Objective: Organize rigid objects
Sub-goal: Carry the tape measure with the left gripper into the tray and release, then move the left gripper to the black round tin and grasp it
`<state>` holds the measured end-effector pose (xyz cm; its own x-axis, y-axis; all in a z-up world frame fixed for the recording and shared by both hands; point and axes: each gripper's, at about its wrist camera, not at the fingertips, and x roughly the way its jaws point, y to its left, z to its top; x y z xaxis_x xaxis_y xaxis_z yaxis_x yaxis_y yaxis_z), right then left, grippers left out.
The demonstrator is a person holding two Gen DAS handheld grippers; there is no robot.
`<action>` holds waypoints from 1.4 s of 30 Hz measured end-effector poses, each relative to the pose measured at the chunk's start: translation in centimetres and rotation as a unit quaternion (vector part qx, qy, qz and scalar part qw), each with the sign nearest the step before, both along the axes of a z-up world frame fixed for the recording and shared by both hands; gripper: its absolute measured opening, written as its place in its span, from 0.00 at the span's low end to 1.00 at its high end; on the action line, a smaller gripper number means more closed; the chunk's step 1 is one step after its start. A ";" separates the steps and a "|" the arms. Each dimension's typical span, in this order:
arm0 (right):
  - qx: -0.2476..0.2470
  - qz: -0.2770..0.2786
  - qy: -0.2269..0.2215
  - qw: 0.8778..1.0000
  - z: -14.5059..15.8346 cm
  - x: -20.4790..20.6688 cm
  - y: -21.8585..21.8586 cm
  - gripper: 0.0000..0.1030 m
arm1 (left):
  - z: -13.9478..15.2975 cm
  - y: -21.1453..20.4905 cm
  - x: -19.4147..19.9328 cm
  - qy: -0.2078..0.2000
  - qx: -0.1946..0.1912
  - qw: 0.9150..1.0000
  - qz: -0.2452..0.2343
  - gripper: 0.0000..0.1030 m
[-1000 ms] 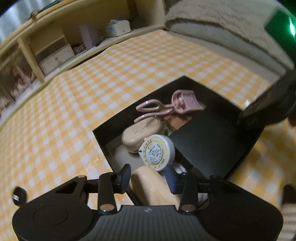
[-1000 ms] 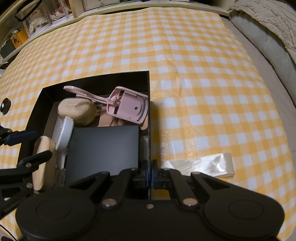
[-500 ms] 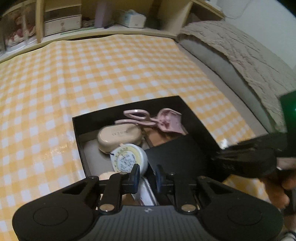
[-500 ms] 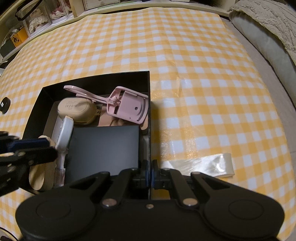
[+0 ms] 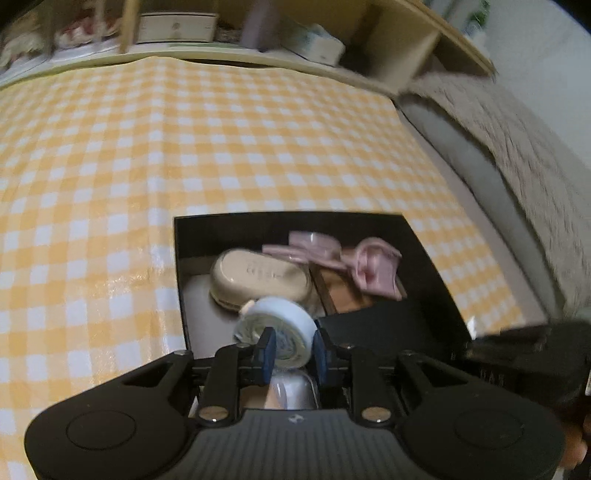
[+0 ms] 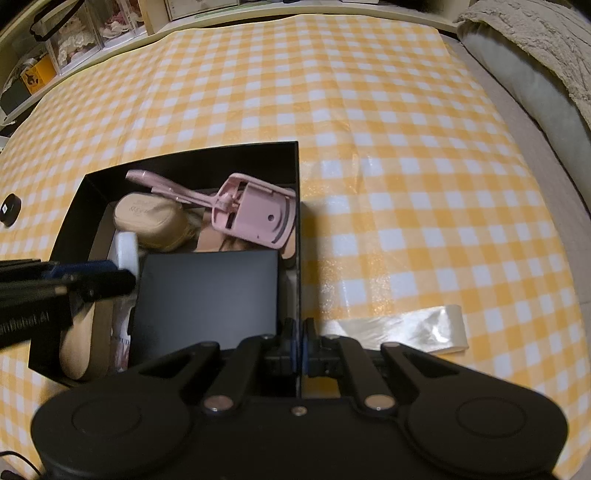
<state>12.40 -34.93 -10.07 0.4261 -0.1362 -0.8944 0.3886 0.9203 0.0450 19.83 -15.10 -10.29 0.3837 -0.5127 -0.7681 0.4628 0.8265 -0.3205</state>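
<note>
A black open box [image 5: 184,280] [image 6: 74,210] lies on the yellow checked cloth. In it lie a pink eyelash curler [image 5: 354,266] [image 6: 255,210], a beige oval case [image 5: 258,280] [image 6: 151,218], a black inner box [image 6: 207,291] and a wooden oval piece [image 6: 77,343]. My left gripper [image 5: 291,354] is shut on a white round tape measure [image 5: 277,328], held on edge over the box's left part. My right gripper [image 6: 298,343] is shut on the box's right wall [image 6: 297,221] at its near end.
A clear plastic strip [image 6: 406,328] lies on the cloth right of the box. A small black round object [image 6: 9,210] sits at the far left. Shelves with boxes [image 5: 177,29] line the far edge. A grey cushion [image 6: 535,81] lies to the right.
My left gripper has swung over the box, closed on the white tape measure and tipped it up on edge. My right gripper has kept its hold on the box wall.
</note>
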 end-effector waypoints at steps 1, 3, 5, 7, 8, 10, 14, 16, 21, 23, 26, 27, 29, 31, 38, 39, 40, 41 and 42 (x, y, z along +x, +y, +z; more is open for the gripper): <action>0.000 0.000 0.000 1.000 0.0 0.0 0.0 0.04 | 0.1 0.1 0.1 0.004 -0.010 1.000 0.008 0.24; -0.001 0.000 0.000 1.000 0.0 0.0 0.0 0.04 | 0.2 0.3 0.4 0.010 -0.022 1.000 0.017 0.24; 0.000 0.000 0.000 1.000 -0.1 0.0 -0.1 0.04 | 0.3 0.4 0.4 0.009 -0.025 1.000 0.014 0.21; 0.000 0.000 0.000 1.000 -0.1 0.1 0.0 0.04 | 0.5 0.3 0.4 0.017 -0.027 0.999 0.002 0.21; -0.001 0.000 0.000 1.000 -0.1 0.1 0.0 0.04 | 0.6 0.2 0.4 0.022 -0.029 0.999 -0.001 0.22; 0.000 0.000 0.000 1.000 -0.1 0.1 -0.1 0.04 | 0.8 0.1 0.1 0.027 -0.027 0.999 -0.009 0.24; 0.000 0.000 0.000 1.000 -0.1 0.0 0.0 0.04 | 1.4 -0.2 -1.0 0.021 -0.011 0.999 -0.026 0.47; 0.000 0.000 0.000 1.000 -0.1 0.1 -0.1 0.04 | 2.0 -0.4 -1.7 0.008 -0.006 0.999 -0.031 0.62; 0.000 -0.001 0.000 1.000 0.0 0.0 -0.1 0.04 | 3.1 -0.2 -2.8 -0.021 0.005 0.999 -0.042 0.82; 0.000 -0.001 0.000 1.000 0.0 0.0 0.0 0.04 | 3.7 0.0 -3.2 -0.036 0.013 0.998 -0.041 0.90; 0.000 -0.001 0.000 1.000 0.0 0.0 -0.1 0.04 | 4.6 0.4 -3.7 -0.058 0.019 0.998 -0.034 0.98; 0.000 -0.001 0.000 1.000 0.0 0.0 -0.1 0.04 | 5.0 0.7 -3.8 -0.066 0.021 0.997 -0.030 1.00; 0.000 -0.001 0.000 1.000 0.0 0.0 -0.1 0.04 | 5.5 1.2 -3.9 -0.083 0.026 0.996 -0.025 1.00; -0.001 -0.001 0.001 1.000 0.0 0.0 -0.1 0.04 | 6.0 1.9 -3.8 -0.101 0.036 0.994 -0.018 1.00; -0.001 -0.001 0.001 1.000 0.0 0.0 -0.1 0.04 | 7.2 5.2 -1.5 -0.139 0.060 0.988 0.037 1.00; 0.000 -0.001 0.001 1.000 0.0 0.0 -0.1 0.04 | 7.4 5.8 -1.0 -0.145 0.065 0.986 0.046 1.00; 0.000 -0.002 0.001 1.000 0.0 0.0 -0.1 0.04 | 7.5 6.4 -0.6 -0.150 0.069 0.985 0.054 1.00; 0.000 -0.002 0.001 1.000 0.0 0.1 0.0 0.04 | 7.5 7.0 -0.1 -0.154 0.073 0.983 0.062 1.00; -0.001 -0.001 0.001 1.000 0.0 0.1 0.0 0.04 | 7.6 7.6 0.4 -0.157 0.078 0.982 0.072 1.00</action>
<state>12.46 -34.97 -10.10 0.4245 -0.1388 -0.8947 0.3911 0.9193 0.0430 20.26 -7.48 -2.74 0.6744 -0.3214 -0.6647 0.3937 0.9182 -0.0445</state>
